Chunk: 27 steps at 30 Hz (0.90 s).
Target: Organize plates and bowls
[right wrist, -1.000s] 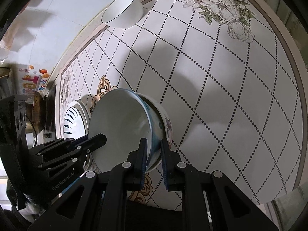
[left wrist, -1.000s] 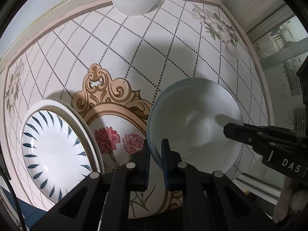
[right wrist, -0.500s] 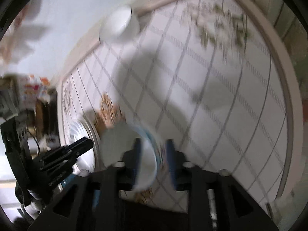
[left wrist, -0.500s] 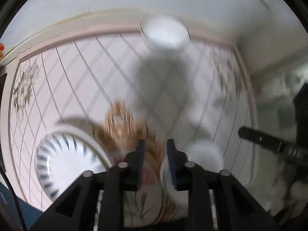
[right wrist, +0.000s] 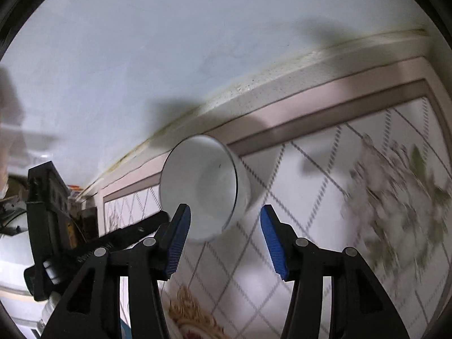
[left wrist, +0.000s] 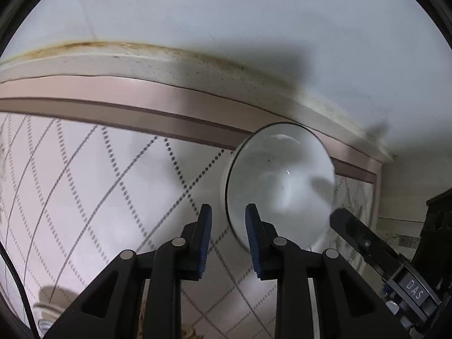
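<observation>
From the left wrist camera, the left gripper (left wrist: 228,236) stands released, its two blue-padded fingers apart with only patterned cloth showing between them. The white bowl (left wrist: 281,186) sits just ahead at about one o'clock from the fingertips, at the far edge of the table (left wrist: 84,186), close to the pink border band and the pale wall (left wrist: 226,14). The right-hand finger pad (left wrist: 252,234) overlaps the bowl's near rim in the picture — whether it touches cannot be told. At four o'clock, the right gripper (left wrist: 364,240) reaches in, its black finger tip near the bowl's right side.

From the right wrist camera, the right gripper (right wrist: 224,238) is spread wide, nothing clasped. The white bowl (right wrist: 203,186) lies just beyond the fingertips at about eleven o'clock, its opening turned toward the lens, sitting on the tablecloth beside the pink border. The left-hand pad (right wrist: 178,240) overlaps the bowl's lower edge in the frame; the other pad stands clear of it at three o'clock. The left gripper (right wrist: 124,238) enters from nine o'clock, its dark finger pointing toward the bowl — contact is not discernible. A blurred flower print (right wrist: 395,186) covers the cloth at three o'clock.
</observation>
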Available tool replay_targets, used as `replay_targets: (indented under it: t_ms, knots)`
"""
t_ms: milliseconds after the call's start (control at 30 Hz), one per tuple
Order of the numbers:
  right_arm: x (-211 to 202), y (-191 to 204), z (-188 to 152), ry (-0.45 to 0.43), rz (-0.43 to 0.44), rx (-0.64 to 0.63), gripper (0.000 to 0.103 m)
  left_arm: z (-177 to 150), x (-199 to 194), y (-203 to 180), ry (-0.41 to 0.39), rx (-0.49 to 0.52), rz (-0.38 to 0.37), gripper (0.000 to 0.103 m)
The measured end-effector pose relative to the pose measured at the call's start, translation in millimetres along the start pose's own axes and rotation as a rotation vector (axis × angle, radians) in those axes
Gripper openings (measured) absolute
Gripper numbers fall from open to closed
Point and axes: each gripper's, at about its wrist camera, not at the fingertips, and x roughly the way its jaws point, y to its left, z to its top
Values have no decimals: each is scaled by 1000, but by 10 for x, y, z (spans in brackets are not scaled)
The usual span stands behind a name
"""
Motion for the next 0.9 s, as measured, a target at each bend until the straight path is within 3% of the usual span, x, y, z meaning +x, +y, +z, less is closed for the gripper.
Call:
replay_targets:
  t_ms: [67,100,200,533,900]
  knots:
    - [141,-13,64,17,-8,-2,33,26,71,-2,-14,5,19,20]
    - [190,-20,85,25,-7,-2,20,26,78,-13,-18,6,15,11]
    - [276,-14,104,13,-36,-27,12,28,83,-52,-33,34,38,8]
    - [190,81,-125,8,-59,-76,12,-257,-220,-320,-107,130,112,7]
    - [-514,273,-932,-43,-62,-103,12,-1099,-864,-371,-139,236,84,7]
